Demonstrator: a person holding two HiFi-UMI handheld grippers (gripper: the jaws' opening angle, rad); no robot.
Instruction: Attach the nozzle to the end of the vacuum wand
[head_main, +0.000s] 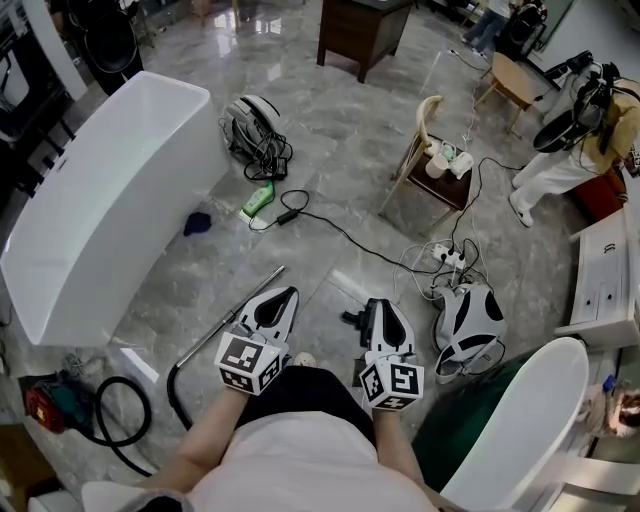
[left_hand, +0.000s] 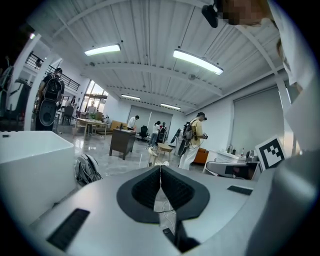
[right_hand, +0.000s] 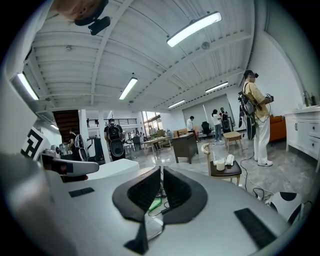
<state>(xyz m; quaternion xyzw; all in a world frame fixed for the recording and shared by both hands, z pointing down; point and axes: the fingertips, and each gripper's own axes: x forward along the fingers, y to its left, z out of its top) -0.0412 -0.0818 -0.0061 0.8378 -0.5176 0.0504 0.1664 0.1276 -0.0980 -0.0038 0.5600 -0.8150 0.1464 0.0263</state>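
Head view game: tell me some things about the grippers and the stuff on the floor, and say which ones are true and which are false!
1. The left gripper and the right gripper are both shut, with nothing in them. True.
2. The left gripper is holding the metal wand. False: the wand lies on the floor, not gripped.
3. A green bottle lies on the floor near the white bathtub. True.
4. The wooden chair has nothing on its seat. False: cups stand on it.
5. The blue cloth is inside the bathtub. False: it lies on the floor beside the tub.
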